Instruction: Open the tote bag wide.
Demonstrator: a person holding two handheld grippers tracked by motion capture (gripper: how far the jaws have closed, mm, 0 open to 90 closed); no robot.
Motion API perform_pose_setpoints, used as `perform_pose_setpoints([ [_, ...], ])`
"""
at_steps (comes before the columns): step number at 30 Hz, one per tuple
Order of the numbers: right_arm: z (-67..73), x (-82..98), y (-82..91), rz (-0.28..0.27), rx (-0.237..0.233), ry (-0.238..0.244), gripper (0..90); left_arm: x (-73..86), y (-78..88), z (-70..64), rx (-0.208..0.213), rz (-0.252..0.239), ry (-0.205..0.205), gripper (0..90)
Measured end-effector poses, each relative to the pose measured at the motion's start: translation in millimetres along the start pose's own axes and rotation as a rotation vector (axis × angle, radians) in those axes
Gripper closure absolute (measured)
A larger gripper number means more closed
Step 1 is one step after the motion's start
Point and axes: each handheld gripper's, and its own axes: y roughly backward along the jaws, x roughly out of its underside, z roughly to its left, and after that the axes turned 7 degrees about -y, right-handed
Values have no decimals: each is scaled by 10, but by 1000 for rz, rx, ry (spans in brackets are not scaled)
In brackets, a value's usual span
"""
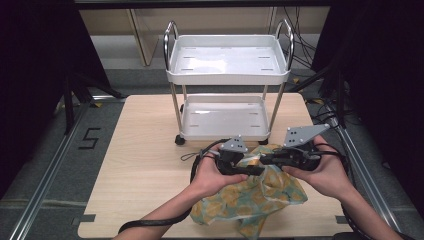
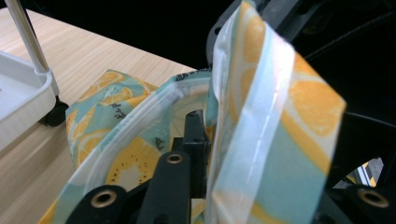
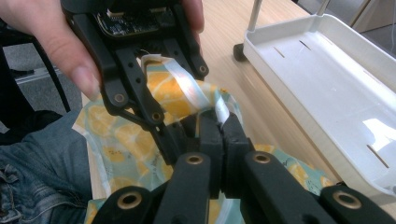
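Near the front edge of the wooden table (image 1: 140, 150), between the person's two hands, a lemon-print bag (image 1: 250, 195) in teal and yellow lies crumpled, its upper rim lifted off the surface. At the left, the left gripper (image 1: 250, 170) points right toward the bag's mouth; in the left gripper view its jaws stand close together with the clear zip strip (image 2: 243, 116) and a fold of the bag between them, though I cannot tell from these pictures whether the pads press on it. At the right, the right gripper (image 1: 267, 159) points left and meets the other just above the bag; in the right gripper view its jaws are pressed tight together on the bag's rim, a sliver of the strip showing beside the tips. Beyond the bag, on the far half of the table, stands a white two-tier cart (image 1: 227, 75) with chrome handles, its lower tray just beside the grippers.
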Motion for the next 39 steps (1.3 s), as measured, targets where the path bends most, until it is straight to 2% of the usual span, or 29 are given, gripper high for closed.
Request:
perform_pose_setpoints([
  [1,-5,1,-4,1,-5,3,900,6,-8,4,-1,4,14,792],
  [4,-1,3,1,10,-12,8,900,8,-4,19,-30,12,-6,769],
  [5,3,5,4,9,-10,2,900,15,-6,12,-50,-4,13,730],
  [6,-2,5,13,0,1,5,900,12,11,18,-59,3,-6,678],
  [7,-11,3,21,-1,-3,5,900,15,25,3,-84,-9,-1,643],
  [8,-18,3,27,-8,4,1,900,14,45,5,-76,-10,-5,610],
  [9,-23,0,36,-8,2,-3,900,10,68,0,-92,-8,-23,578],
  [10,-25,-3,41,-12,8,-3,900,16,75,-14,-111,-28,-15,554],
  [12,-32,-4,55,-4,8,-4,900,6,133,-12,-145,-34,-42,473],
  [13,-36,-3,58,-4,5,0,900,7,146,-14,-155,-42,-41,449],
  [15,-27,8,50,-10,15,-6,900,19,156,9,-166,-26,-49,384],
  [16,-19,10,49,0,9,-13,900,27,154,25,-160,-12,-59,350],
  [20,-17,-1,33,-2,6,0,900,104,95,68,-143,38,-16,290],
  [22,-18,-5,26,2,10,4,900,126,76,89,-151,56,-35,266],
  [23,-17,-5,19,7,6,1,900,133,67,82,-167,48,-21,262],
  [24,-22,-5,16,10,2,2,900,129,72,85,-171,50,-39,261],
  [30,-35,-4,34,11,4,-4,900,21,236,-18,-158,1,-74,263],
  [32,-36,-2,33,12,7,-4,900,-23,323,-45,-178,-21,-98,263],
  [33,-36,-1,35,16,13,-2,900,-35,362,-50,-192,-28,-98,259],
  [35,-30,5,19,6,11,-3,900,-35,417,-14,-221,-21,-104,235],
  [37,-24,3,13,8,9,-5,900,4,418,54,-232,-3,-83,205],
  [38,-22,0,9,11,8,-5,900,31,401,99,-222,22,-83,183],
  [39,-27,-7,8,15,5,2,900,64,377,127,-201,40,-41,160],
])
